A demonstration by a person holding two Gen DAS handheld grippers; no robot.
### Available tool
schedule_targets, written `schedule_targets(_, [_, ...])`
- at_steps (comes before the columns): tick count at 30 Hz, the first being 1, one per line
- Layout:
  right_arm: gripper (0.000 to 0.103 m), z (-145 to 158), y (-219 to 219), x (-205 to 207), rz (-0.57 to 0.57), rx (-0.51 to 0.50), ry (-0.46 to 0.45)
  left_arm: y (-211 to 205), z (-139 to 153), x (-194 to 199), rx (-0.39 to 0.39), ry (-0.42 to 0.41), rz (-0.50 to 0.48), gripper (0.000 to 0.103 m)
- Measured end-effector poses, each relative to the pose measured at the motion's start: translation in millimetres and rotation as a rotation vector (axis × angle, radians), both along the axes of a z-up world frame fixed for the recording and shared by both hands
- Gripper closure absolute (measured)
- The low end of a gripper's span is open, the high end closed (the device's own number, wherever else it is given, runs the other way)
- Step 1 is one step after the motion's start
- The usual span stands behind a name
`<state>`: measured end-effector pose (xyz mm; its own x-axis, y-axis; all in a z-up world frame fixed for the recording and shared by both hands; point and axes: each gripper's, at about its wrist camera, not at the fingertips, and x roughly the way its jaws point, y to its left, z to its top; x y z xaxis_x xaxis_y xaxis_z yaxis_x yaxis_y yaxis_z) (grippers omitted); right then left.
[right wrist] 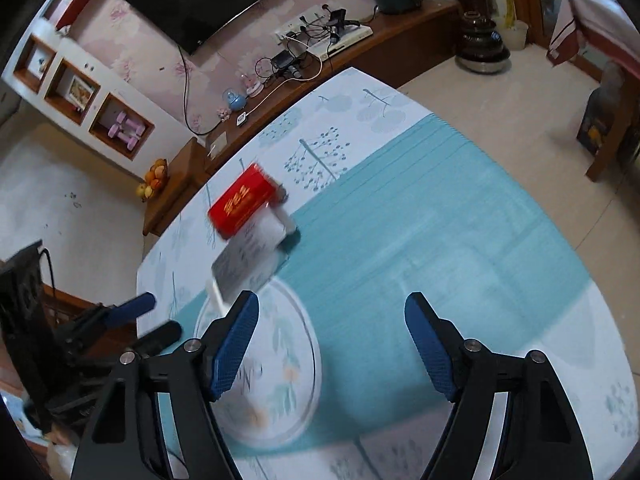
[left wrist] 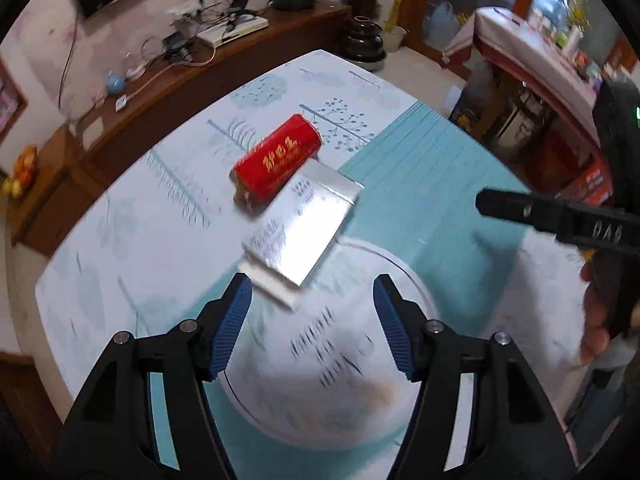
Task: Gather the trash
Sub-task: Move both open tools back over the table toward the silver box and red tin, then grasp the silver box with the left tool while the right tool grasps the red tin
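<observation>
Both tongs, left (left wrist: 312, 300) and right (right wrist: 332, 316), gape empty above the plate (left wrist: 404, 280). Red box (left wrist: 278, 160) and silver carton (left wrist: 300, 232) lie on the desk (left wrist: 132, 248); grip the carton's narrow sides squarely.

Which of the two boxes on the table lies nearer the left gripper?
The silver box, lying just beyond the open left gripper at the plate's rim; the red box sits farther back.

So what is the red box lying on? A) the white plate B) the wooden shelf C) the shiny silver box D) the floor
C: the red box lies partly across the far end of the shiny silver box, whose near end reaches the plate's rim.
</observation>
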<state>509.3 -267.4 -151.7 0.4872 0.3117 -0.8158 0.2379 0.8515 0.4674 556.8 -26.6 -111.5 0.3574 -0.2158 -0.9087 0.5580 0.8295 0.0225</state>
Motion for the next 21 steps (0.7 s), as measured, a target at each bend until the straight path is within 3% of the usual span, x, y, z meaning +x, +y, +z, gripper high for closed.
schedule_targets(4, [0.026, -22, -4, 28, -0.004, 0.014, 0.004, -10, -27, 26, 0.021, -0.006, -0.033, 0.043])
schedule_targets(12, [0.025, -43, -8, 41, 0.022, 0.0, -0.014, -31, -74, 63, 0.024, 0.053, -0.111, 0.043])
schedule_targets(21, [0.025, -70, -3, 45, 0.063, -0.018, 0.0, -59, -99, 77, 0.117, 0.014, -0.17, 0.036])
